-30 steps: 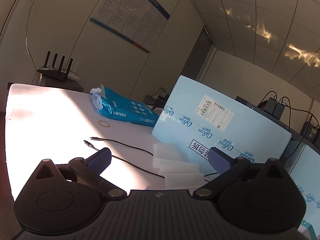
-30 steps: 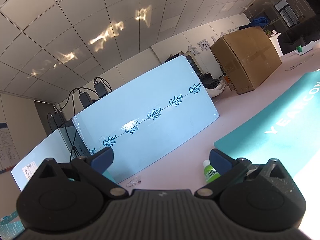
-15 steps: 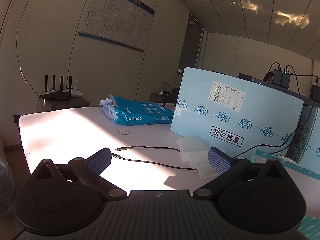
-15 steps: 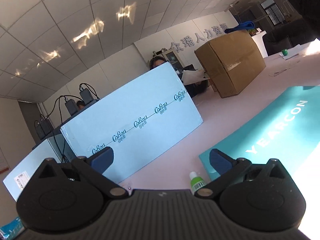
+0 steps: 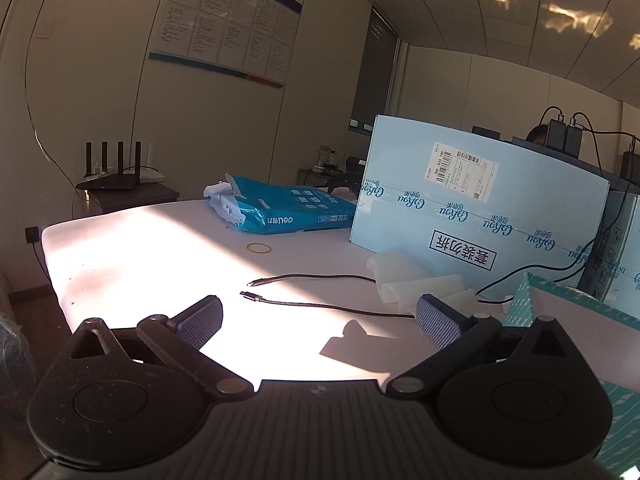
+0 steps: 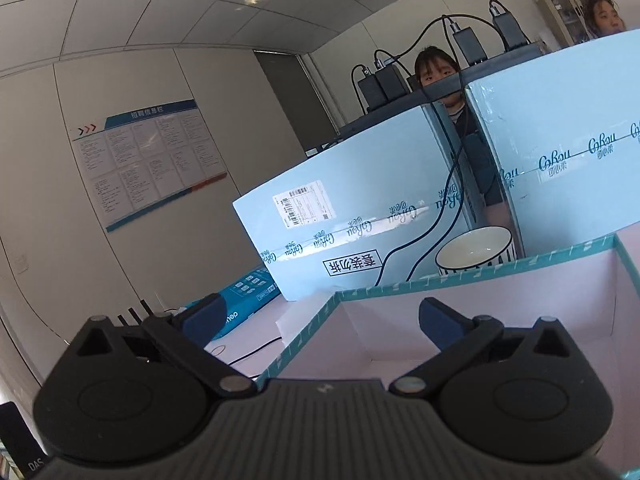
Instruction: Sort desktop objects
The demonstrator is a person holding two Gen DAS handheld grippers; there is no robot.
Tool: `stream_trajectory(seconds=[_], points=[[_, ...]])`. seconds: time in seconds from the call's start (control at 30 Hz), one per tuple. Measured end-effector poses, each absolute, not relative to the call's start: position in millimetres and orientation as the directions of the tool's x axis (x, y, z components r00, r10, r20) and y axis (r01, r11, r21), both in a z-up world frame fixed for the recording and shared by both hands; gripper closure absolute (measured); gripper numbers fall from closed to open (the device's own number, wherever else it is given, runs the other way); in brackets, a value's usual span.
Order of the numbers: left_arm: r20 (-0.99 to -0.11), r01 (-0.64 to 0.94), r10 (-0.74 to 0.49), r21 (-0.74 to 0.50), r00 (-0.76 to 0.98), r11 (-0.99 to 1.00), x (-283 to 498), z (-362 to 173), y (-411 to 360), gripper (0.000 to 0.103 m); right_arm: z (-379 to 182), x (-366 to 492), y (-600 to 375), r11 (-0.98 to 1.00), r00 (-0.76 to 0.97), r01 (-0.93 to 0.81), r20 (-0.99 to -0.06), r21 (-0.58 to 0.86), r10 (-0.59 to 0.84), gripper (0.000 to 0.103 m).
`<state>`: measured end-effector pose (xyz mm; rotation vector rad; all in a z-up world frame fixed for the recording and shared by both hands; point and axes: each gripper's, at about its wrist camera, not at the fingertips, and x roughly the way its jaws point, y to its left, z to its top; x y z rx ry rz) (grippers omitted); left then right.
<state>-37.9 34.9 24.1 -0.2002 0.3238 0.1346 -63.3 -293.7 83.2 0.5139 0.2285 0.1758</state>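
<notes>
- My left gripper (image 5: 318,314) hovers over a white tabletop (image 5: 140,248) with its jaws spread wide and nothing between them.
- My right gripper (image 6: 320,318) is likewise spread and empty, above the corner of a shallow pink box with a teal rim (image 6: 472,276).
- Two thin black cables (image 5: 320,278) lie just ahead of the left gripper, beside folded translucent white plastic pieces (image 5: 404,276).
- I judge the cables light, limp and slippery; best pinched near the stiff metal plug.
- A small tan rubber band (image 5: 259,247) lies farther off, flat and hard to pinch.
- A white striped bowl (image 6: 476,252) behind the box looks breakable.
- The blue paper pack (image 5: 288,210) reads "deli"; the pale blue carton (image 5: 480,208) repeats "CoRou".
</notes>
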Motion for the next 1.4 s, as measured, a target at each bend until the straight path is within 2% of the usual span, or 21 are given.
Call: stream_trajectory(seconds=[0.1, 0.23, 0.57, 0.97, 1.4], points=[[-0.338, -0.176, 0.103, -0.193, 0.936, 0.965, -35.1, 23.9, 39.6, 0.000, 83.4, -65.8, -303.7, 0.829, 0.962, -0.108, -0.151, 0.549, 0.226, 0.000], [-0.337, -0.160, 0.085, -0.201, 0.938, 0.966, -35.8, 23.4, 35.9, 0.000, 87.0, -80.8, -304.7, 0.842, 0.972, -0.082, -0.142, 0.534, 0.185, 0.000], [-0.320, -0.089, 0.049, -0.112, 0.946, 0.990, -43.7, 34.8, 5.2, 0.000, 84.3, -93.4, -314.6, 0.827, 0.976, -0.076, -0.129, 0.558, 0.176, 0.000], [-0.335, -0.047, 0.000, -0.130, 0.942, 0.990, -41.3, 46.2, -10.5, 0.000, 82.9, -108.3, -317.8, 0.813, 0.978, -0.124, -0.068, 0.568, 0.197, 0.000], [-0.350, -0.032, 0.008, -0.061, 0.937, 0.998, -25.8, 52.5, -28.3, 0.000, 78.0, -112.5, -317.1, 0.799, 0.973, -0.154, -0.052, 0.582, 0.225, 0.000]])
